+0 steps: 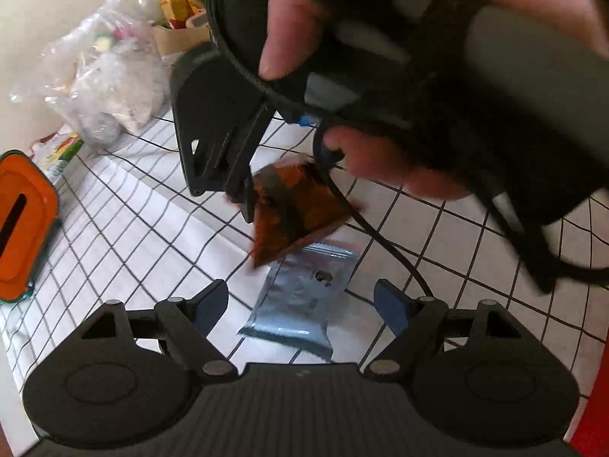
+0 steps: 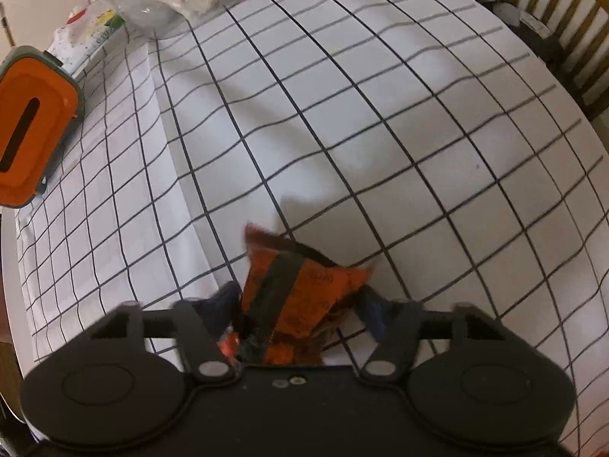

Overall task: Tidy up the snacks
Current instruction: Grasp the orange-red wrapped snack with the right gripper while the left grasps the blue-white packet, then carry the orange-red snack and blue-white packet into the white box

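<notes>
Gripping orange packet (image 2: 297,297), right gripper (image 2: 300,304)

One orange snack packet (image 2: 304,293), one silver-blue snack packet (image 1: 300,304). One orange-lidded container (image 2: 34,125). Two clear plastic bags (image 1: 110,76) of white contents (possibly more, bunched together). One colourful printed pack (image 2: 89,32) beside them. One brown cardboard box (image 1: 179,34). One checked tablecloth (image 2: 380,114). One wooden chair (image 2: 563,11).
</notes>
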`<state>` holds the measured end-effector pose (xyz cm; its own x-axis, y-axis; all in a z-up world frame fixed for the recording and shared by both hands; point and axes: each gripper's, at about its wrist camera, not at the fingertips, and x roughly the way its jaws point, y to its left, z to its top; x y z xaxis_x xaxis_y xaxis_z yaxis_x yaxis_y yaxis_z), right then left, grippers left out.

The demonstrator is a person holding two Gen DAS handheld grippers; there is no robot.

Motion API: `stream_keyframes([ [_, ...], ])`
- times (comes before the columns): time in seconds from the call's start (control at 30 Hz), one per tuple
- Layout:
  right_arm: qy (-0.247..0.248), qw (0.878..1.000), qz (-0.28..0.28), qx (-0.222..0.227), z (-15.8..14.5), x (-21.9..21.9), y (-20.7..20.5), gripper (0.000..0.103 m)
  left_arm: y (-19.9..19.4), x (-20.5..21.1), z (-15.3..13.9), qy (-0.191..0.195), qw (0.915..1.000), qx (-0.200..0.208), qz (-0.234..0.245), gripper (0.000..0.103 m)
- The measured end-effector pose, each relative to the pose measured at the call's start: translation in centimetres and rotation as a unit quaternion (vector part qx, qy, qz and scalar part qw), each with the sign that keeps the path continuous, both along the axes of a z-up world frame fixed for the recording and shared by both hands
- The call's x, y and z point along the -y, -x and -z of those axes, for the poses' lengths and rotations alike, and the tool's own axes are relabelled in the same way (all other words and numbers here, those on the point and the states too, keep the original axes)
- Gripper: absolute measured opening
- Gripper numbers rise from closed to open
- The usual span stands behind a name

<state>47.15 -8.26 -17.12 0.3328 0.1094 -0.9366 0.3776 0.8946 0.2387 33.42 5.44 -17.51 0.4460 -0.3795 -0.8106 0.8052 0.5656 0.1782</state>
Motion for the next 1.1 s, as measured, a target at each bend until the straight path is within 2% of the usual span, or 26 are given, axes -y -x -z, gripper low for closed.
stream_keyframes([
  [0.2,-0.004,1.0,-0.017,0.018,-0.6,1.8,0.4,0.045,-1.5,0.2,0.7,0.02,0.9993,-0.031,-0.011,0.084],
  [0.27,-0.002,1.0,-0.018,0.02,-0.7,2.6,0.7,0.045,-2.1,0.0,0.9,0.028,0.9984,-0.044,-0.021,0.075],
  [0.3,-0.003,1.0,-0.02,0.019,-0.7,3.0,0.8,0.045,-2.3,-0.1,1.0,0.029,0.9979,-0.051,-0.026,0.065],
  [0.33,-0.003,1.0,-0.021,0.02,-0.8,3.3,1.0,0.045,-2.5,-0.2,1.1,0.028,0.9975,-0.057,-0.031,0.06],
  [0.43,0.003,0.999,-0.023,0.023,-1.1,3.9,1.5,0.045,-2.9,-0.4,1.7,0.022,0.9968,-0.063,-0.044,0.057],
  [0.53,-0.001,1.0,-0.018,0.024,-1.3,4.5,2.1,0.045,-2.3,-0.5,1.9,0.021,0.9967,-0.065,-0.044,0.048],
  [0.7,0.0,0.999,-0.024,0.031,-1.8,4.8,2.9,0.045,-2.0,-0.2,1.9,0.02,0.9958,-0.061,-0.065,0.047],
  [0.9,-0.002,0.998,-0.05,0.042,-3.3,4.9,4.6,0.045,-1.6,-0.3,1.7,0.035,0.9903,-0.074,-0.112,0.047],
  [1.1,-0.006,0.994,-0.085,0.064,-6.2,5.2,6.9,0.045,-0.1,-1.2,-0.5,0.043,0.9836,-0.072,-0.159,0.047],
])
